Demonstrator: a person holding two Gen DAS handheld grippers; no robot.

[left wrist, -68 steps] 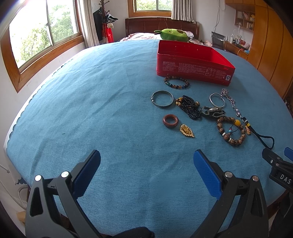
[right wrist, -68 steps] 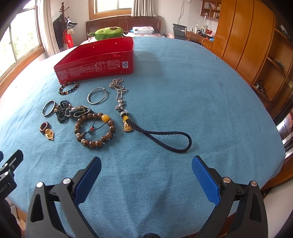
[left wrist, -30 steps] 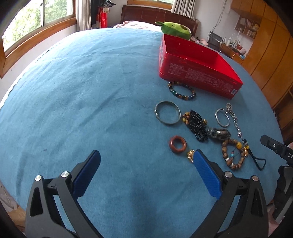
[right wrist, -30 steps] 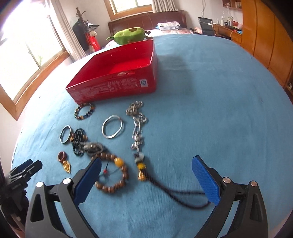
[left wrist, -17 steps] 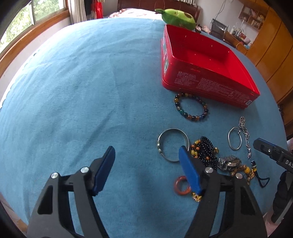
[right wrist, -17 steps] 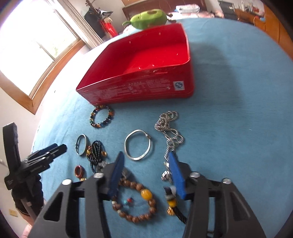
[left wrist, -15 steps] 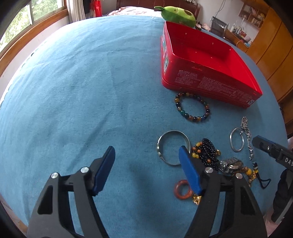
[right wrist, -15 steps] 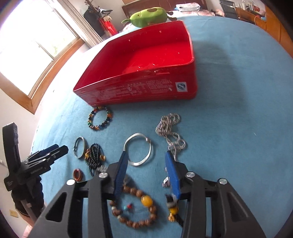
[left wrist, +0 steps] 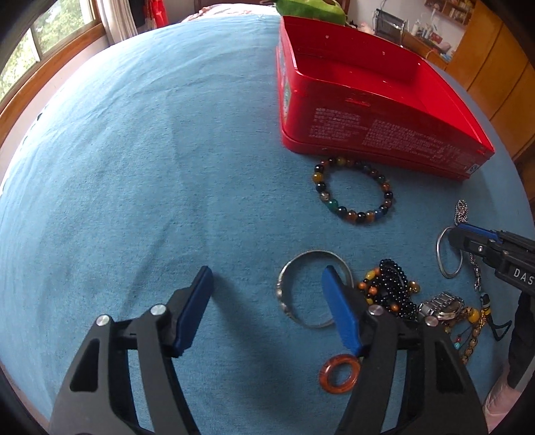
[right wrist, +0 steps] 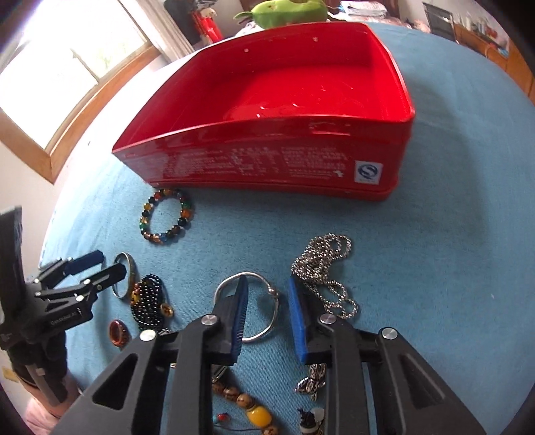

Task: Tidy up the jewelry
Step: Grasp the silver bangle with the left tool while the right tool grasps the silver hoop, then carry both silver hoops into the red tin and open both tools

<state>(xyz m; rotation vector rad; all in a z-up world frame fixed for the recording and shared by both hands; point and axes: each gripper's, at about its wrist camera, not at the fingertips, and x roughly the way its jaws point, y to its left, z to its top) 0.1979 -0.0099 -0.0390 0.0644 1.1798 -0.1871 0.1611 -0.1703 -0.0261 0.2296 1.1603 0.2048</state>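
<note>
My left gripper (left wrist: 267, 272) hangs low over the blue cloth, jaws closing. The near-left rim of a wide silver bangle (left wrist: 284, 302) lies between its fingers, and no pad touches it. My right gripper (right wrist: 267, 284) is also closing. The clasp side of a thin silver bangle (right wrist: 264, 334) sits between its pads, unpressed. A silver chain (right wrist: 316, 249) lies just right of that gripper. Behind stands the empty red tin (right wrist: 267, 160) with a multicoloured bead bracelet (right wrist: 144, 221) in front of it.
Black beads (left wrist: 391, 284), a red-brown ring (left wrist: 326, 376), a watch (left wrist: 441, 306) and a wooden bead bracelet (right wrist: 244, 401) lie close together on the cloth (left wrist: 133, 167). A green plush toy (right wrist: 287, 10) sits behind the tin. Bare cloth stretches to the left.
Both grippers have moved forward and down onto the jewelry. Their jaws went from wide to much narrower, the right more than the left. Each now straddles a silver bangle.
</note>
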